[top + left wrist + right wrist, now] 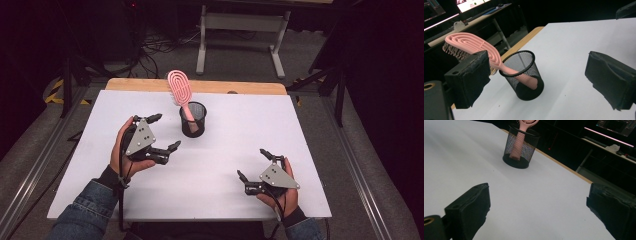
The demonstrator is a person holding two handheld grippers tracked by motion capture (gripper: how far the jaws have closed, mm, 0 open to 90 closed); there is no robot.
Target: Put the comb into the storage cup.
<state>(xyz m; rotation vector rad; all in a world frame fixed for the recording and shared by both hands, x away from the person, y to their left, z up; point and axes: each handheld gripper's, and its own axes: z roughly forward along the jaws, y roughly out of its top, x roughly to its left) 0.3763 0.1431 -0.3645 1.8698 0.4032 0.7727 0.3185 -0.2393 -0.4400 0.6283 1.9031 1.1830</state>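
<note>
Both grippers, left gripper [161, 132] and right gripper [254, 164], are hovering with jaws released, empty. The pink hairbrush [180, 90] is standing in the mesh cup [193, 120]; grasping its head squarely looks wisest.

mesh cup [193, 120] mid-table, seemingly open elsewhere

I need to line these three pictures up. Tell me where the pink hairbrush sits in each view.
High view: pink hairbrush stands handle-down in the black mesh cup, upper centre, head leaning up-left.
Left gripper view: left of centre, head reaching up-left behind the left gripper's near finger.
Right gripper view: top centre, its head cut off by the top edge; handle visible through the mesh.
Shared landmark: the mesh cup on the white table.
</note>
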